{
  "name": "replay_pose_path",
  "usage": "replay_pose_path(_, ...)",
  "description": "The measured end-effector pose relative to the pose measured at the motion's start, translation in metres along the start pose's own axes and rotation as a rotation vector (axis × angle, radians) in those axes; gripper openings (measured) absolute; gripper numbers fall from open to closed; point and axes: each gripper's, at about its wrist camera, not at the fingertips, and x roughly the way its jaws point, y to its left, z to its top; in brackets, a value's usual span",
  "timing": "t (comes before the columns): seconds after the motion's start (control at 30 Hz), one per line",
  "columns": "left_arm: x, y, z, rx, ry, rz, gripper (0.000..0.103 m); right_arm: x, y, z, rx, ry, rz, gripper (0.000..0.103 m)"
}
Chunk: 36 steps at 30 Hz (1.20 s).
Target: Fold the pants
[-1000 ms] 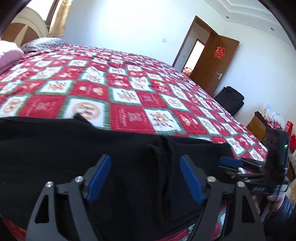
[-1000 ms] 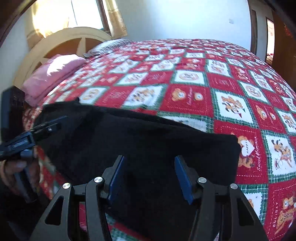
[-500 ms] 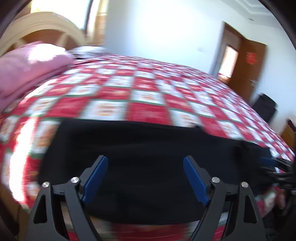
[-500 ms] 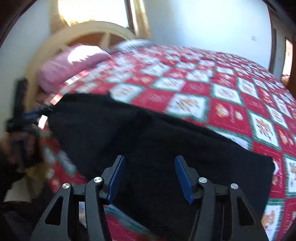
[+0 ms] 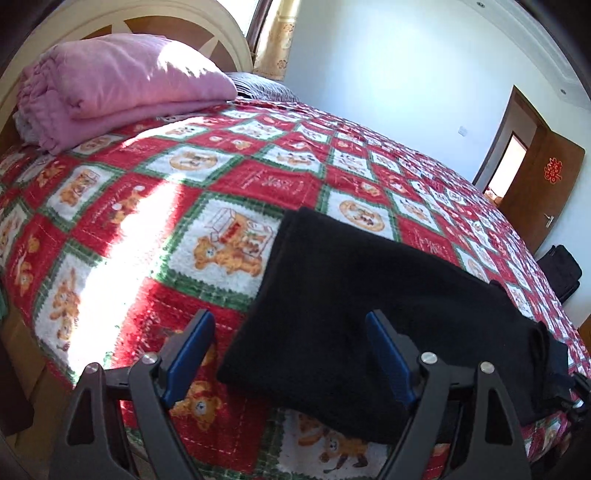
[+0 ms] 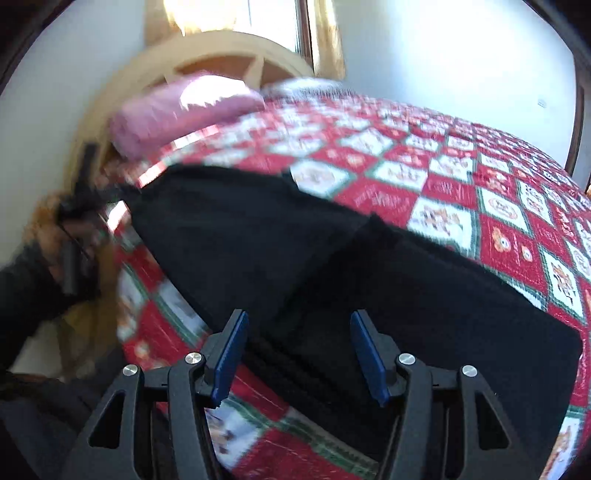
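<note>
Bed (image 5: 258,177) with red-green patchwork quilt fills both views; pink blanket (image 5: 110,85) folded at upper left by the headboard; black pants (image 5: 369,295) lie flat along the near edge, lower centre-right; left gripper (image 5: 291,354) jaws apart, gripping nothing; right gripper (image 6: 299,354) jaws apart over the pants, empty.

Sunlight streaks a bed (image 5: 258,177) with a red patchwork quilt (image 5: 369,192); pale walls (image 5: 388,74), a curved headboard (image 5: 166,14), a brown door (image 5: 543,184).
</note>
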Motion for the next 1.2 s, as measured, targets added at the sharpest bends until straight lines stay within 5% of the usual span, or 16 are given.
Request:
replay_pose_path(0.33, 0.000, -0.013, -0.006, 0.088, -0.005, 0.063, 0.066, 0.011, -0.010, -0.008, 0.066, 0.033, -0.014, 0.059)
replay_pose_path(0.7, 0.005, -0.009, -0.005, 0.083, 0.000, 0.026, 0.066, 0.013, -0.010, -0.011, 0.063, 0.024, -0.053, 0.059)
replay_pose_path(0.77, 0.002, -0.011, -0.003, 0.083, -0.003, 0.013, 0.049, 0.012, -0.009, -0.011, 0.063, 0.023, -0.051, 0.059)
replay_pose_path(0.93, -0.003, -0.020, -0.003, 0.088, -0.014, 0.008, 0.038, 0.012, -0.010, -0.013, 0.067, 0.021, -0.053, 0.059)
replay_pose_path(1.2, -0.006, 0.006, 0.000, -0.073, -0.019, -0.190, 0.030, 0.010, -0.009, -0.014, 0.071, 0.010, -0.053, 0.059)
